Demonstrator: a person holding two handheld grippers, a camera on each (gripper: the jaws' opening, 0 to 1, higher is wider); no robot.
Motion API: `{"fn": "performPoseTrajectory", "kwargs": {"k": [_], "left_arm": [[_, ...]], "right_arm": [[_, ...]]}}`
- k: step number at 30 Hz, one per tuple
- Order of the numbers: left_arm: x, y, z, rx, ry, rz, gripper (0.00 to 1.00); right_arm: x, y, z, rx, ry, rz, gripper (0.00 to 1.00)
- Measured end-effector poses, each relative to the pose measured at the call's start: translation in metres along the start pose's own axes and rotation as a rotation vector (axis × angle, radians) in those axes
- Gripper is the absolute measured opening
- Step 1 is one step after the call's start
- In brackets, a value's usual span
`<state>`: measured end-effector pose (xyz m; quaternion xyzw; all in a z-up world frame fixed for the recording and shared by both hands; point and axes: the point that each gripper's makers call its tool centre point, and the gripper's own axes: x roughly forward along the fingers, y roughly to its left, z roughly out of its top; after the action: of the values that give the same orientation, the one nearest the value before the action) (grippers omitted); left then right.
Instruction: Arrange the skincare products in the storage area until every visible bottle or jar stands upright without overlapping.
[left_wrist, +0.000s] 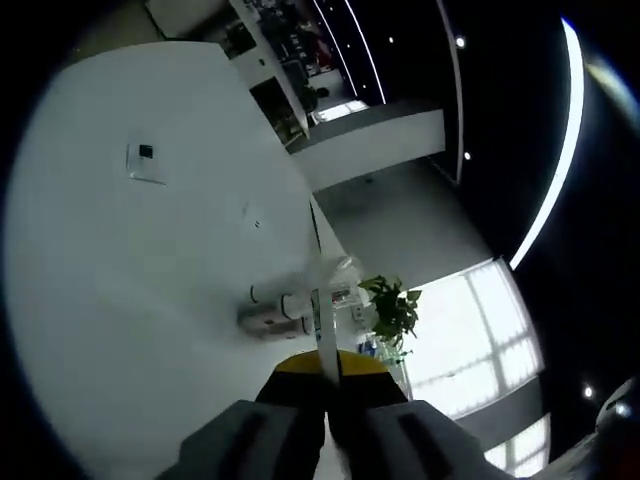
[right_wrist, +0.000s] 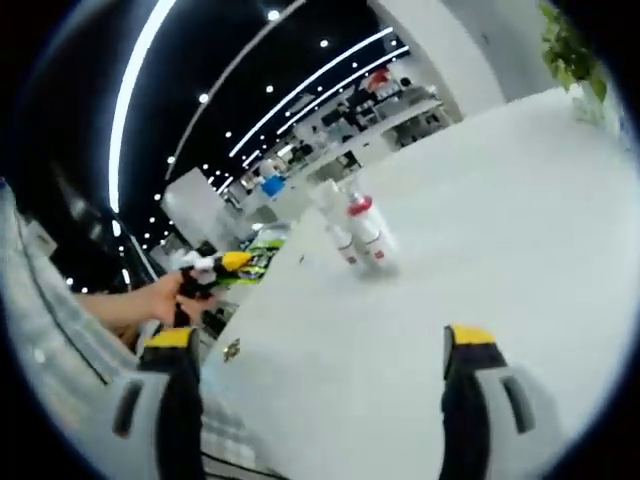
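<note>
Left hand-held gripper (left_wrist: 327, 385) has its yellow-tipped jaws pressed together, with nothing thick between them; a thin pale edge runs up from the seam and I cannot tell what it is. Right hand-held gripper (right_wrist: 320, 345) holds its yellow-tipped jaws wide apart, with bare white table (right_wrist: 480, 210) showing between them and nothing in their gap.

In the right gripper view the skincare bottles (right_wrist: 358, 232) stand as a tight cluster on the table, well ahead of the jaws: white bodies, one with a red cap, leaning in the picture with the roll of the camera. Whether they touch each other is too blurred to tell. In the left gripper view a few pale bottles (left_wrist: 275, 308) sit just beyond the jaw tips near the table's edge; they look to lie lengthwise in that rolled picture, but their true attitude is uncertain.

Nothing lies on the table between the right jaws and the cluster. Farther off in the left gripper view, a small white card with a dark square (left_wrist: 146, 162) rests flat on the table, well apart from the bottles. A green potted plant (left_wrist: 393, 310) stands past the table edge, beside bright windows. At the left of the right gripper view a person's hand (right_wrist: 165, 300) grips the other gripper's yellow and black tip (right_wrist: 218, 268).
</note>
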<state>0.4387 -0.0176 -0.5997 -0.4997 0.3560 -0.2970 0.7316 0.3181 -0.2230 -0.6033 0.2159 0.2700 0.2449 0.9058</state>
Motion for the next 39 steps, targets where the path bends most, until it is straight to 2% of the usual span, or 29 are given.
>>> {"fn": "performPoseTrajectory", "kwargs": {"k": [3,6,17,28,34,39], "left_arm": [[0.007,0.009,0.000,-0.004,0.010,0.027,0.02],[0.014,0.021,0.002,-0.012,0.015,0.054,0.02],[0.033,0.051,0.005,-0.010,0.041,0.115,0.02],[0.052,0.070,0.011,-0.054,0.026,0.124,0.02],[0.061,0.084,0.017,-0.090,0.011,0.137,0.02],[0.069,0.092,0.017,-0.097,0.020,0.157,0.02]], "right_arm": [[-0.004,-0.008,-0.004,-0.025,0.026,-0.039,0.99],[-0.007,-0.012,-0.004,-0.019,0.016,-0.054,0.99],[-0.014,-0.013,-0.024,-0.009,0.107,-0.066,0.99],[-0.010,-0.014,-0.020,-0.027,0.150,-0.082,0.99],[-0.011,-0.017,-0.022,-0.018,0.168,-0.103,0.99],[-0.010,-0.025,-0.020,0.005,0.168,-0.124,0.99]]}}
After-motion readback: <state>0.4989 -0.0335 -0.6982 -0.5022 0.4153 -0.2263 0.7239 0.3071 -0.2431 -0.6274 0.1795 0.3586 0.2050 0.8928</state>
